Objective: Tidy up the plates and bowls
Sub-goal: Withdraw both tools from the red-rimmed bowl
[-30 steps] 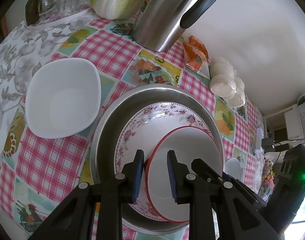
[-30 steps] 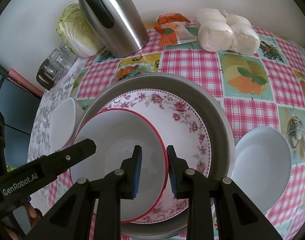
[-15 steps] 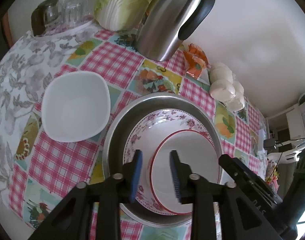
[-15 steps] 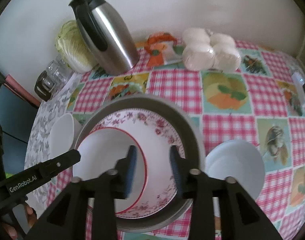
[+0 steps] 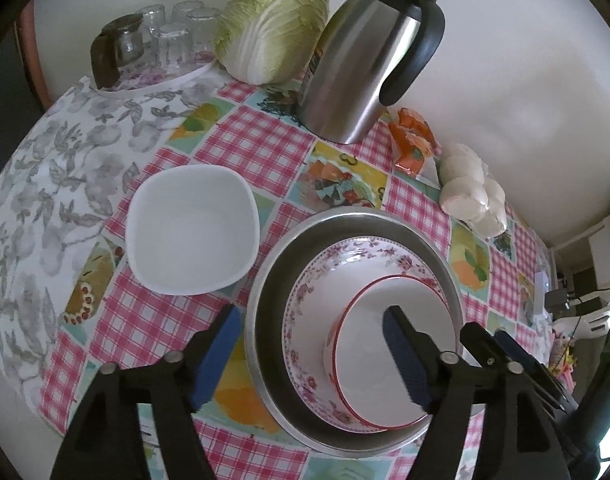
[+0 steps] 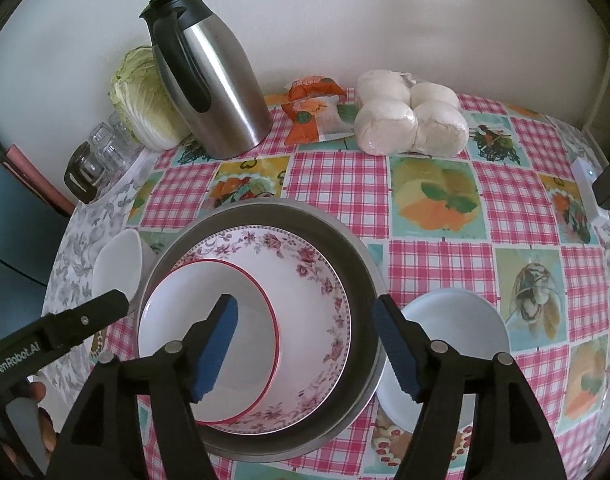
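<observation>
Jaws on both the left gripper [image 5: 311, 354] and right gripper [image 6: 305, 344], a second ago pinching the red-rimmed bowl [image 6: 207, 344], are opening empty, leaving it nested in the floral bowl [image 6: 305, 280] inside the near metal basin [image 6: 361, 264], so this stacking step looks done.

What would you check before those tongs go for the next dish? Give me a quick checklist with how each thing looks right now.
1. Red-rimmed bowl released: ok. It sits inside the floral bowl, with no pad pressing on it.
2. Stack seated: ok. Both bowls rest inside the metal basin; the red-rimmed one sits off-centre.
3. Left tongs free: ok. Jaws are opening, nothing gripped.
4. Right tongs free: ok. Jaws are opening, nothing gripped.
5. Next dishes reachable: ok. The square white bowl and the round white bowl sit uncovered on either side of the basin.
6. Bowls fully clean and empty: cannot tell, though no contents show.
</observation>
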Demonstrator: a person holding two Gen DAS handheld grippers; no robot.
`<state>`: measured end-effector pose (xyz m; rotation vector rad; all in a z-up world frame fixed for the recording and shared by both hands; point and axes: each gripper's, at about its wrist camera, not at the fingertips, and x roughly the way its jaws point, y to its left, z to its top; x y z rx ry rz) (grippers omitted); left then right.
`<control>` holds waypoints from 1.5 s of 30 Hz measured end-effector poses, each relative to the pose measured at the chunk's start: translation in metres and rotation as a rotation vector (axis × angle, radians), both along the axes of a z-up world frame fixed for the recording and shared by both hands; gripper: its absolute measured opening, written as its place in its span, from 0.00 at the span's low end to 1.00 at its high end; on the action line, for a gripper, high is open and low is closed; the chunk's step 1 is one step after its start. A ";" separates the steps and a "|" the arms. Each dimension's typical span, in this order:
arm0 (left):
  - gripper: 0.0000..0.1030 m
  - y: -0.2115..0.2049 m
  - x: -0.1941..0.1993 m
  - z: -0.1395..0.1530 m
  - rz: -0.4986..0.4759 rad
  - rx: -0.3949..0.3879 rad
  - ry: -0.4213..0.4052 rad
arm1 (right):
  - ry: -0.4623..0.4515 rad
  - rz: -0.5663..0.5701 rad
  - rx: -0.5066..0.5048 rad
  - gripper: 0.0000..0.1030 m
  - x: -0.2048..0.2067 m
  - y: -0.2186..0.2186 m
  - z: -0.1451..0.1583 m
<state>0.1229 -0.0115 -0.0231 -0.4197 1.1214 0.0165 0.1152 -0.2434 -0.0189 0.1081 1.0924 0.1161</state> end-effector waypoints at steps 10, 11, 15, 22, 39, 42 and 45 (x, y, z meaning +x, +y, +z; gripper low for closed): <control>1.00 0.008 -0.003 -0.001 0.044 0.050 -0.021 | -0.004 -0.001 -0.010 0.82 -0.003 -0.005 0.000; 1.00 0.009 -0.004 0.000 0.050 0.061 -0.028 | -0.007 0.001 -0.015 0.82 -0.004 -0.005 0.000; 1.00 0.013 -0.005 -0.001 0.063 0.081 -0.030 | -0.017 -0.004 -0.029 0.82 -0.007 -0.008 0.003; 1.00 0.023 -0.009 0.005 0.092 0.088 -0.045 | -0.032 -0.024 -0.036 0.82 -0.014 -0.013 0.012; 1.00 0.070 -0.018 0.013 0.193 0.143 -0.057 | -0.100 0.025 0.014 0.82 -0.032 0.032 0.036; 1.00 0.080 -0.020 0.011 0.212 0.136 -0.052 | -0.124 0.034 0.028 0.82 -0.033 0.044 0.036; 1.00 0.091 -0.021 0.009 0.229 0.135 -0.047 | -0.128 0.043 0.051 0.82 -0.033 0.055 0.030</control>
